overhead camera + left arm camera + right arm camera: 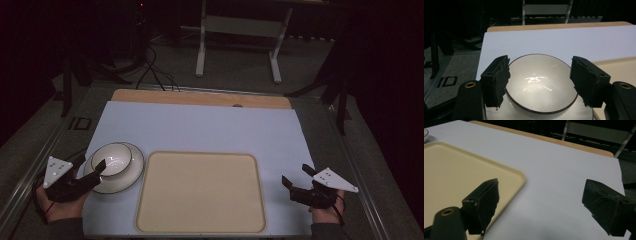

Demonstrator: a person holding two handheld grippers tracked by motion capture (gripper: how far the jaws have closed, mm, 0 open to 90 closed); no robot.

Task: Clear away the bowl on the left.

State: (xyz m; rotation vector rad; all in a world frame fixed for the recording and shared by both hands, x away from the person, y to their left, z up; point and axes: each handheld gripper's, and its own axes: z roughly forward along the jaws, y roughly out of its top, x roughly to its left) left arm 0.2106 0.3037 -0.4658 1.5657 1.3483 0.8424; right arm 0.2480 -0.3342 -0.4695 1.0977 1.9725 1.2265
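Note:
A white bowl [114, 159] with a thin dark rim stands upright on a white plate [131, 176] at the left of the pale mat [200, 127]. My left gripper [97, 169] sits at the bowl's near left edge. In the left gripper view its jaws stand wide apart, the bowl [541, 85] shows between them, and I cannot see either pad [499, 80] pressing on the rim. The plate [499, 113] peeks out below. My right gripper [295, 174] is open over bare mat, right of a beige tray [200, 192], with nothing between its fingers.
The tray [454, 170] is bare and fills the middle front of the mat. A wooden table edge [200, 97] runs along the back. Beyond it are a dark floor, cables and a white stand frame [237, 30]. Metal rails flank the table.

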